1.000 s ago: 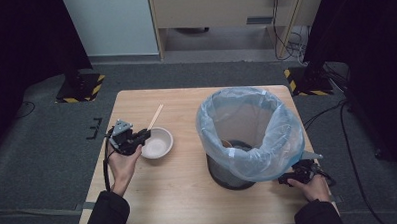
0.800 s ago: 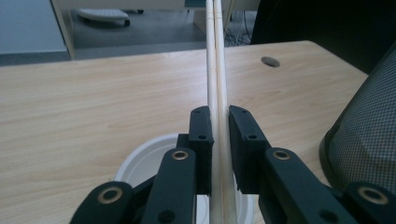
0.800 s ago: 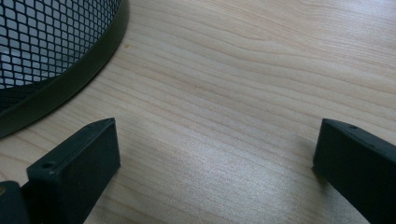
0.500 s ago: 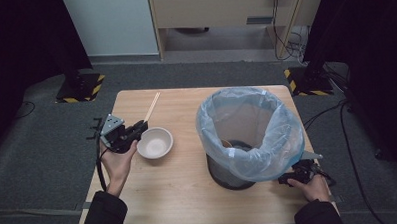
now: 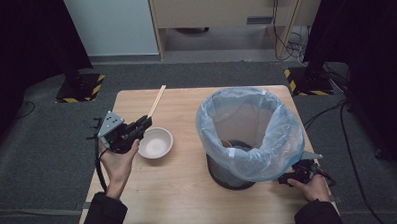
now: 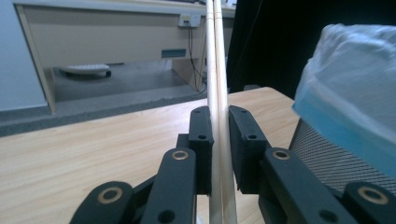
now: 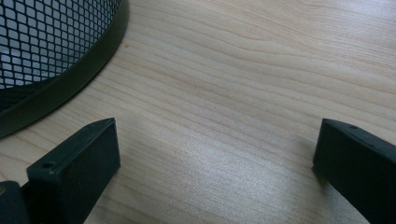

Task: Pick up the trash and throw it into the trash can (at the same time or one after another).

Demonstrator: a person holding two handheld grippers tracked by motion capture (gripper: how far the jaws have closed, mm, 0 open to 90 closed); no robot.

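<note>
the left gripper (image 5: 137,130) is clenched tight on a pair of wooden chopsticks (image 5: 156,101); in the left gripper view the two sticks (image 6: 215,70) sit side by side between the black pads (image 6: 201,140) and point up past them; in the high view the sticks reach out over the far part of the wooden table (image 5: 189,192), and the gripper is held up just beside a small white bowl (image 5: 155,142); the right gripper (image 5: 298,174) rests low by the near right corner, next to the foot of a black mesh bin (image 5: 228,171) with a blue plastic bag (image 5: 249,127) in it; in the right gripper view its jaws are wide apart with bare table (image 7: 233,93) between them, holding nothing, and the bin's rim (image 7: 65,79) is near one jaw; there is open table between the bowl and the bin, and along the near edge.
</note>
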